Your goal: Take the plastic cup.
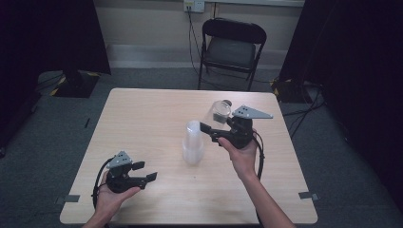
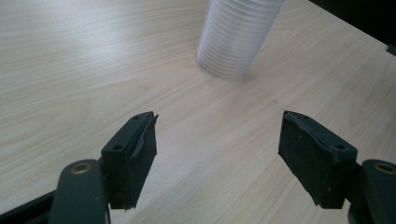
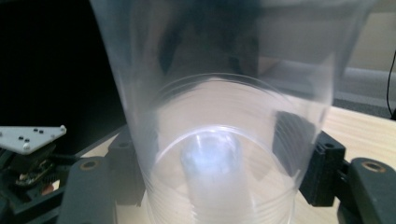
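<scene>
A stack of clear plastic cups (image 1: 192,142) stands upright near the middle of the wooden table (image 1: 142,114). To its right, my right gripper (image 1: 211,132) is lifted off the table with its jaws pointing left. It is shut on a single clear cup (image 1: 219,111), which tilts up and back from the jaws. In the right gripper view that cup (image 3: 224,93) sits close between the two pads (image 3: 289,140), and the stack shows blurred through it. My left gripper (image 1: 145,171) rests low at the front left, open and holding nothing. In the left gripper view the stack (image 2: 238,37) stands ahead of the gripper (image 2: 217,140).
A black folding chair (image 1: 232,50) stands beyond the table's far edge. Dark curtains hang at both sides, and cables run across the grey floor. The grey plate of the left gripper (image 3: 30,135) appears at the lower left of the right gripper view.
</scene>
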The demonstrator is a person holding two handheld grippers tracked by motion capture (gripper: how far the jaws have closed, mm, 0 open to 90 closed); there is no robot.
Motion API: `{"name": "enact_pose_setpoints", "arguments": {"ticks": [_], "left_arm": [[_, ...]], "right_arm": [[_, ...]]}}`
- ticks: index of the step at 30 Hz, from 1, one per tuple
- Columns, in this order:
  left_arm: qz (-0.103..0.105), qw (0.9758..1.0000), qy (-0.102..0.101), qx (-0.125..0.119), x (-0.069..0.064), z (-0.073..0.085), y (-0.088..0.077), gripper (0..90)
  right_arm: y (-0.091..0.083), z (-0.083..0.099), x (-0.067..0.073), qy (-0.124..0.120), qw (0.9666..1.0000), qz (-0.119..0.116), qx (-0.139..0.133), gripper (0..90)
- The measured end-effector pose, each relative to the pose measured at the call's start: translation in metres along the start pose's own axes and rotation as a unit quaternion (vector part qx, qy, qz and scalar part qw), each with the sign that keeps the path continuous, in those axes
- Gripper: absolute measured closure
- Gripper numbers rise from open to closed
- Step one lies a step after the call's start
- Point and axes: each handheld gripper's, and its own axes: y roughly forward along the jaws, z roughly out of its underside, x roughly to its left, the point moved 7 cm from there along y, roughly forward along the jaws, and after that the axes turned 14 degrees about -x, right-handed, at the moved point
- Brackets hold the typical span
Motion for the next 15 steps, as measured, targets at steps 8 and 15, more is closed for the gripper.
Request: {"name": "enact_pose_setpoints", "arguments": {"ticks": [8, 15], "left_arm": [[0.002, 1.0000, 0.004, 0.004, -0.007, -0.004, 0.000, 28.5], [0.004, 0.9994, 0.034, 0.001, -0.020, -0.013, 0.005, 29.8]], "right_arm": [[-0.026, 0.013, -0.008, 0.024, 0.9995, 0.010, 0.015, 31.5], [-0.042, 0.031, -0.012, 0.065, 0.9971, 0.008, 0.040, 32.3]]}}
